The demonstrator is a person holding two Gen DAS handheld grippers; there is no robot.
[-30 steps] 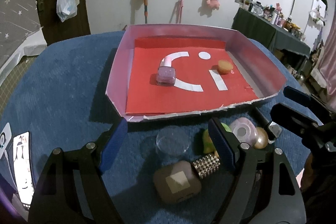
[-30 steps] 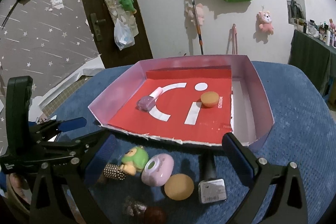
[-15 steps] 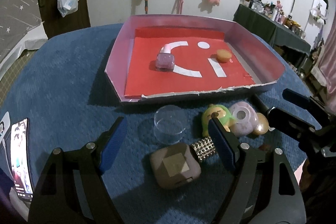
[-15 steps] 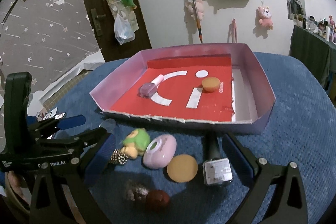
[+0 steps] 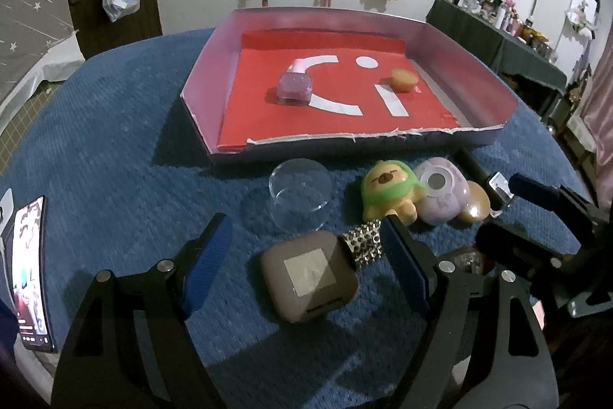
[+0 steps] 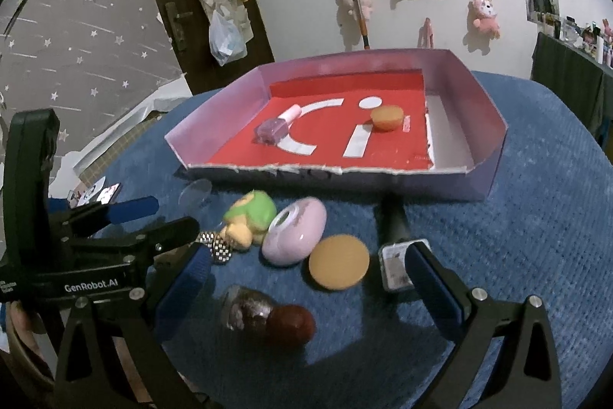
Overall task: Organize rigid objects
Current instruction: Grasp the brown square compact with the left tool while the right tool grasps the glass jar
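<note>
L gripper [image 5: 306, 255]: I see jaws spread wide, holding nothing; blue pads flank the case, no contact.
R gripper [image 6: 306, 275]: jaws spread wide, empty; blue pads either side of jar and disc.
Case [image 5: 310, 275]: taupe, rounded-square, matte plastic w/ pale square label on top; lies flat on bench, between L gripper pads.
Studded piece [image 5: 364, 242]: silver, beaded texture, short cylinder; touching case's far-R corner, long axis toward the toy.
Clear cup [image 5: 300, 192]: transparent, round, low; just in front of tray's near wall.
Toy [image 5: 390, 190]: yellow figure, green hood, glossy; face up, toward tray.
Pink case [image 6: 295, 230]: lilac, egg-shaped, round window; touching toy, long axis diagonal toward tray.
Disc [image 6: 339, 267]: orange, flat, round; just beside pink case.
Jar [image 6: 268, 317]: small glass body, dark red cap; lying on side, cap pointing R.
Black tube [image 6: 392, 240]: dark, long axis toward tray, pale square end nearest me.
Tray [image 6: 482, 110]: pink card walls, red floor w/ white marks; holds nail polish [image 6: 274, 127] lying down, cap away, and orange cap [image 6: 387, 117].
Bench [image 6: 536, 236]: blue textured cloth.
</note>
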